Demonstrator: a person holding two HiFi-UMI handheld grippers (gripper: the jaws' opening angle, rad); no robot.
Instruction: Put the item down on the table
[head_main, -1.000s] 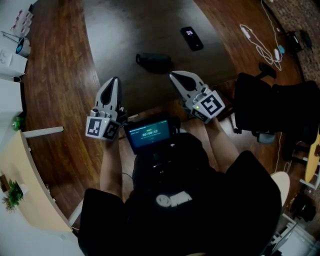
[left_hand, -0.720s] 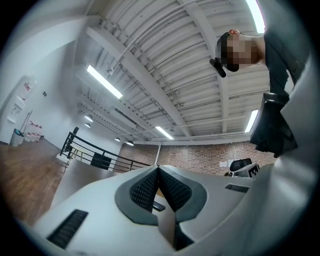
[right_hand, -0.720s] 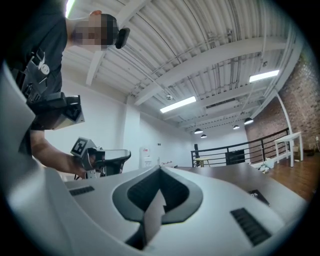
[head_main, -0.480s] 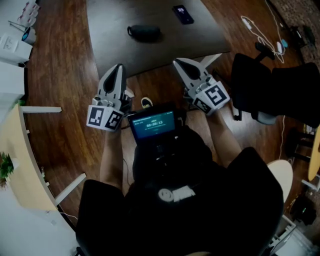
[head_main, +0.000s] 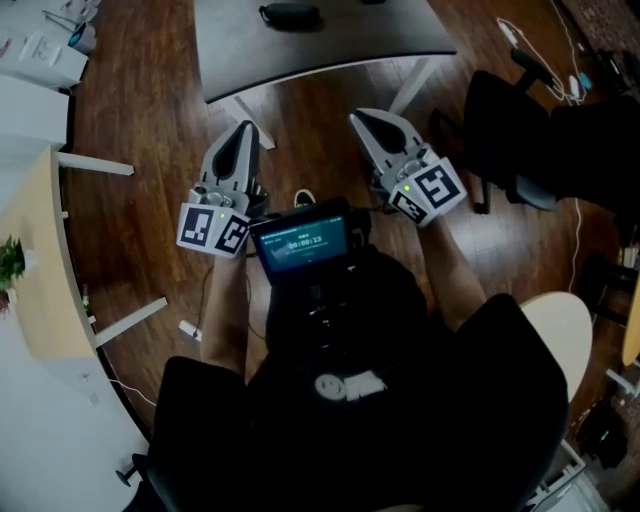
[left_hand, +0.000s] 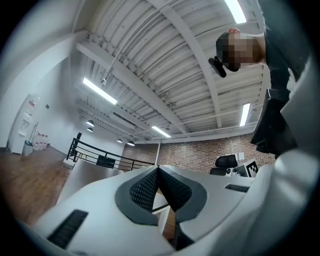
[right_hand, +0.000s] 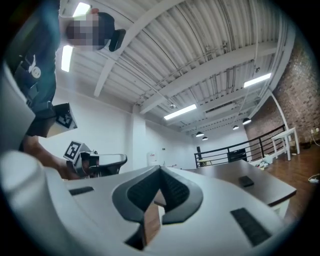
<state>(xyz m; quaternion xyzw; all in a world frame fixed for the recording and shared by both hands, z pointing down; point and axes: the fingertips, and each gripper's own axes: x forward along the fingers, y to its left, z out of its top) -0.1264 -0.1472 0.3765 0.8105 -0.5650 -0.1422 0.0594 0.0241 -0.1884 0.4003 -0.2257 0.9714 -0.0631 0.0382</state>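
- Grey table (head_main: 330, 45): at the top of the head view; its far part is cut off by the frame.
- Dark item (head_main: 290, 14): lies on the table, left of its middle. Its top is cropped and its kind cannot be made out.
- Left gripper (head_main: 243, 128): short of the table's near edge, over the wood floor (head_main: 140, 130). Jaws closed tip to tip, nothing between them.
- Right gripper (head_main: 358, 118): also short of the table's near edge. Jaws pressed together, empty.
- Black chair (head_main: 510, 140): right of the table, partly out of frame.
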